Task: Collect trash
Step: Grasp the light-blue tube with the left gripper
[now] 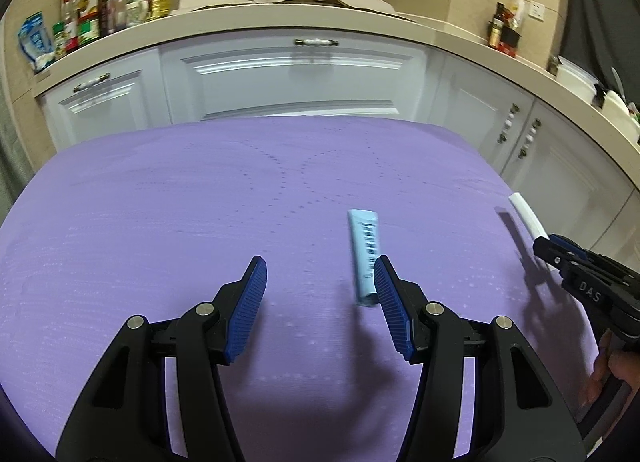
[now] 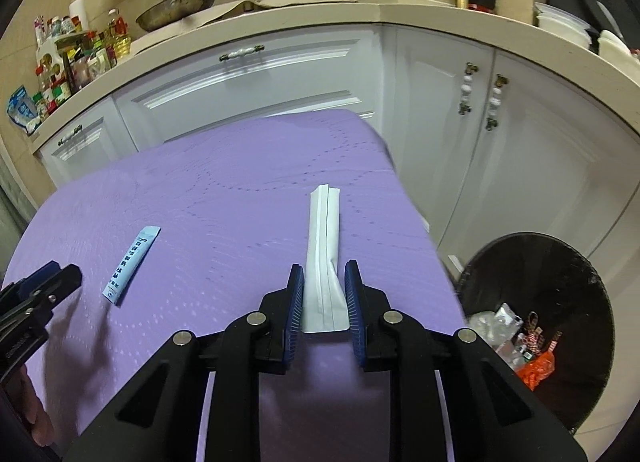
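Observation:
A long white packet (image 2: 325, 222) lies lengthwise on the purple tablecloth (image 2: 224, 190), and my right gripper (image 2: 324, 266) is shut on its near end, both blue pads pressing its sides. A light blue sachet (image 1: 364, 250) with dark print lies flat on the cloth, just beyond the right fingertip of my left gripper (image 1: 320, 262). That gripper stands open above the cloth with nothing between its pads. In the left wrist view the right gripper (image 1: 550, 244) shows at the right edge with the white packet (image 1: 526, 218) sticking out of it. The blue sachet (image 2: 130, 262) also shows in the right wrist view.
A black trash bin (image 2: 520, 238) with wrappers inside stands on the floor right of the table. White kitchen cabinets (image 1: 296, 74) run behind the table, with a countertop of bottles, a pan and a pot. A hand (image 1: 608, 366) holds the right gripper.

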Available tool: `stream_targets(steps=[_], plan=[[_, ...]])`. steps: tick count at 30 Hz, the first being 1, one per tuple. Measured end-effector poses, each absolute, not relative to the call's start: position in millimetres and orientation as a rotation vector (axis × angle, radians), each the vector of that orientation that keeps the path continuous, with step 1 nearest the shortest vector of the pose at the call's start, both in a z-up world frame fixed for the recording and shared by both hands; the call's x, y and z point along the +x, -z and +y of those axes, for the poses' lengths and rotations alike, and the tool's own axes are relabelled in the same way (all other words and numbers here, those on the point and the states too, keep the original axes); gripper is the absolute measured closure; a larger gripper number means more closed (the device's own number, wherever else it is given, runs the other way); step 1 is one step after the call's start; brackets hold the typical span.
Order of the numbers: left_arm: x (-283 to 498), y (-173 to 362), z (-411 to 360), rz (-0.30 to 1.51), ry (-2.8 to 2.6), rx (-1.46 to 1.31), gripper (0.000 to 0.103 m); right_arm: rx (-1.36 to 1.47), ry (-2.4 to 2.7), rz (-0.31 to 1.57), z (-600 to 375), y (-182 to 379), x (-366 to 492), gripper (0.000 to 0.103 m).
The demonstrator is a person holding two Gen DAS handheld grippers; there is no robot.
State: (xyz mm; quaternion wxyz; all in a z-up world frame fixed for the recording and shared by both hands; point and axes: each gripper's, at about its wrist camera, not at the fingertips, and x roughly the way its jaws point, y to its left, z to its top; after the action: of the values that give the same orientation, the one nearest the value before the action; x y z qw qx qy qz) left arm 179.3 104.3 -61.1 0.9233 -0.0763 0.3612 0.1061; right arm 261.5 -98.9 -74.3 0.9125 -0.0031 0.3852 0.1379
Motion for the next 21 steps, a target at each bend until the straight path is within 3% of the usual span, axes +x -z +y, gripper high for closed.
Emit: stream_targets(steps=[14, 18, 21], plan=[[210.5, 77.0, 75.1, 0.8, -0.205, -0.113, 0.053, 0.039, -0.271, 0.771, -128.8, 73.7, 252.5, 0.081], [216.9, 82.5, 70.3, 0.829, -0.186, -0.094, 0.072, 0.045, -0.269, 0.767, -132.0, 73.3, 251.3, 0.081], [219.6, 85.4, 67.1, 0.843, -0.169, -0.09, 0.079, 0.047, -0.269, 0.765, -133.0, 73.0, 251.2, 0.081]])
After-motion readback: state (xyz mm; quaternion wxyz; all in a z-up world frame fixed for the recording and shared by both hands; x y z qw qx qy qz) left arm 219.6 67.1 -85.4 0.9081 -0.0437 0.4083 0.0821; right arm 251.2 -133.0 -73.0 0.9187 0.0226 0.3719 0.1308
